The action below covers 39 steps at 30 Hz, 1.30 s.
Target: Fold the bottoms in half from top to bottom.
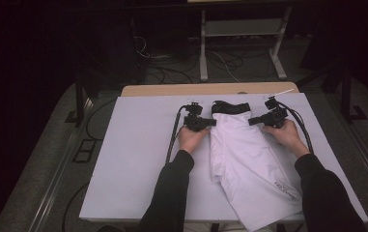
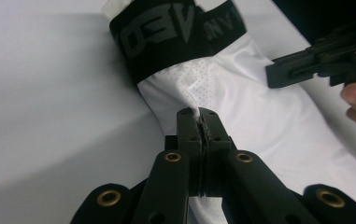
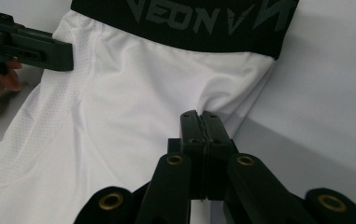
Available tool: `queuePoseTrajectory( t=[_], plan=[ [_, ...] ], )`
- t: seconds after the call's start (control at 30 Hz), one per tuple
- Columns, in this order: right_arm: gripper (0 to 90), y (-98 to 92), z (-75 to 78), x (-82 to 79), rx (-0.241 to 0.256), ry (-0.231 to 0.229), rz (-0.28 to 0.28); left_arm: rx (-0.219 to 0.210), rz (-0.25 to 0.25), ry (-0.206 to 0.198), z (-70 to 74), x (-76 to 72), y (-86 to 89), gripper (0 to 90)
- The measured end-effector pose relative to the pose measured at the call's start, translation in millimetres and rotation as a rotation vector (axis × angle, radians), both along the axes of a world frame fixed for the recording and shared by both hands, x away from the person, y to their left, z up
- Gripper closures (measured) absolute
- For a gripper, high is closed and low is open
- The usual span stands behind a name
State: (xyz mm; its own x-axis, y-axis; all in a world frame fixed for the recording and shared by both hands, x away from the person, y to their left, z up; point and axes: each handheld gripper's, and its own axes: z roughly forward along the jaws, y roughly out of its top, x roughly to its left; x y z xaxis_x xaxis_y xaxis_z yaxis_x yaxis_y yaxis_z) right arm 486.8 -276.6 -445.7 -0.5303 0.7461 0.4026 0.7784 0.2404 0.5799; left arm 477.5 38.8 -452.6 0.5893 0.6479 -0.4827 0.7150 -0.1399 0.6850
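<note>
White shorts (image 1: pixel 249 164) with a black lettered waistband (image 1: pixel 230 106) lie folded lengthwise on the table, waistband at the far end. My left gripper (image 1: pixel 214 123) is shut on the left edge of the shorts just below the waistband; in the left gripper view its jaws (image 2: pixel 199 114) pinch a fold of white fabric (image 2: pixel 259 116) below the waistband (image 2: pixel 175 32). My right gripper (image 1: pixel 250 121) is shut on the right edge; the right gripper view has its jaws (image 3: pixel 202 115) closed on the fabric (image 3: pixel 119 116) under the waistband (image 3: pixel 203 23). The two grippers face each other across the shorts.
The table (image 1: pixel 138 159) has a pale cover, with a wooden strip (image 1: pixel 181 89) along its far edge. The shorts' leg end hangs near the front edge. A metal rack (image 1: pixel 239 43) and cables (image 1: pixel 172 72) stand on the floor beyond.
</note>
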Motion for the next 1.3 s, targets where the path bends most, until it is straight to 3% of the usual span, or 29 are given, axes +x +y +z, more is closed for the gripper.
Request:
queuePoseTrajectory(
  t=[0.37,0.7,0.83,1.3],
  plan=[
    [88.2,-17.8,12.9,-15.6,0.076,-0.049,-0.009,-0.071,-0.054,-0.025,23.7,-15.6,-9.5,88.1],
    [88.2,-30.3,26.0,-35.3,0.105,-0.097,-0.012,-0.095,-0.117,-0.059,45.8,-40.3,-14.3,88.1],
    [88.2,-33.4,29.2,-42.7,0.111,-0.108,0.001,-0.086,-0.149,-0.076,52.9,-51.8,-16.6,88.1],
    [88.2,-42.1,34.7,-85.9,0.114,-0.131,0.038,-0.101,-0.252,-0.11,52.8,-105.7,-22.7,88.1]
  ],
)
